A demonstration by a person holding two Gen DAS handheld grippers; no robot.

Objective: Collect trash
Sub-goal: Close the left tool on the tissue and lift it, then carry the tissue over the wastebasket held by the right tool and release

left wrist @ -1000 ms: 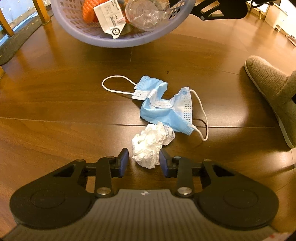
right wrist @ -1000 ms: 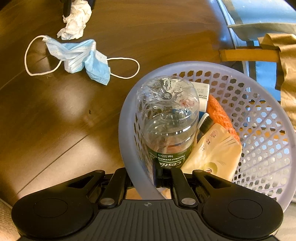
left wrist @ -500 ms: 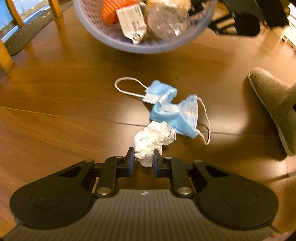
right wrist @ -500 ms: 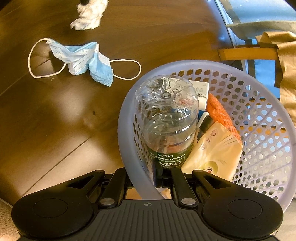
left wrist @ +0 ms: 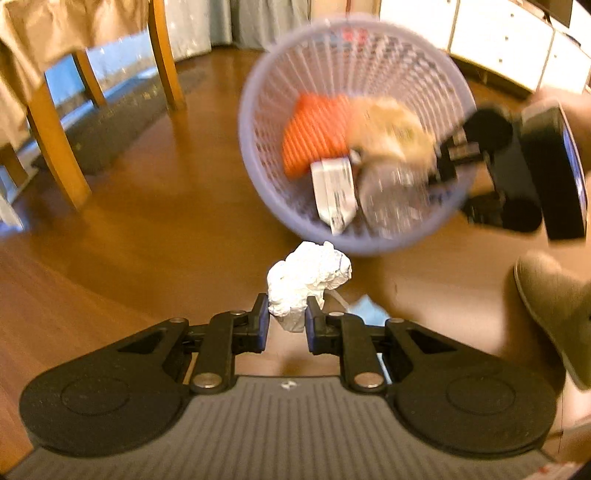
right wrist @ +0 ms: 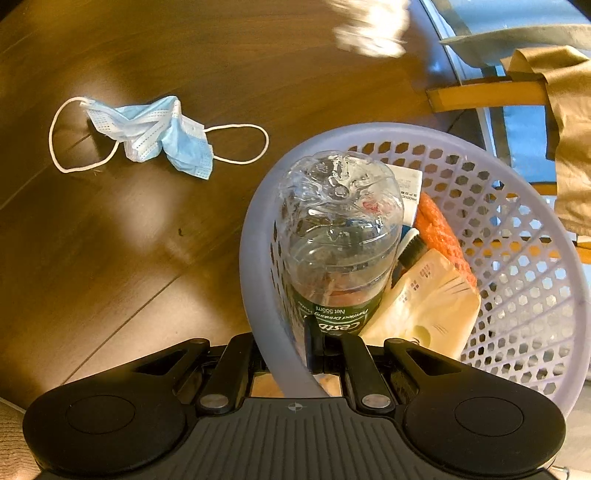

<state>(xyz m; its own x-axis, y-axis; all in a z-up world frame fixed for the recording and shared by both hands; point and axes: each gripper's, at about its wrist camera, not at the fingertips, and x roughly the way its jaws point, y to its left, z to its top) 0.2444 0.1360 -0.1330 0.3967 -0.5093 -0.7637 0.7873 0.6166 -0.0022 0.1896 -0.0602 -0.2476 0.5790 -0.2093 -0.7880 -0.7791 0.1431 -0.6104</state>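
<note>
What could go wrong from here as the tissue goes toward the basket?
1. The left gripper pinches only the lower tail of the crumpled tissue; it might slip out short of the basket.
2. The right gripper holds the loaded basket by its rim alone, so it may tip.
3. The face mask remains on the floor, easily forgotten.

Blurring heavily in the left wrist view: the lilac basket (left wrist: 258, 92) and its contents (print on the white packet (left wrist: 334, 192) unreadable). Hiding most of the blue mask (left wrist: 371, 314) behind the left gripper's (left wrist: 284, 319) finger there. Smearing at the right wrist view's top edge: the crumpled tissue (right wrist: 369, 29), partly cut off.
</note>
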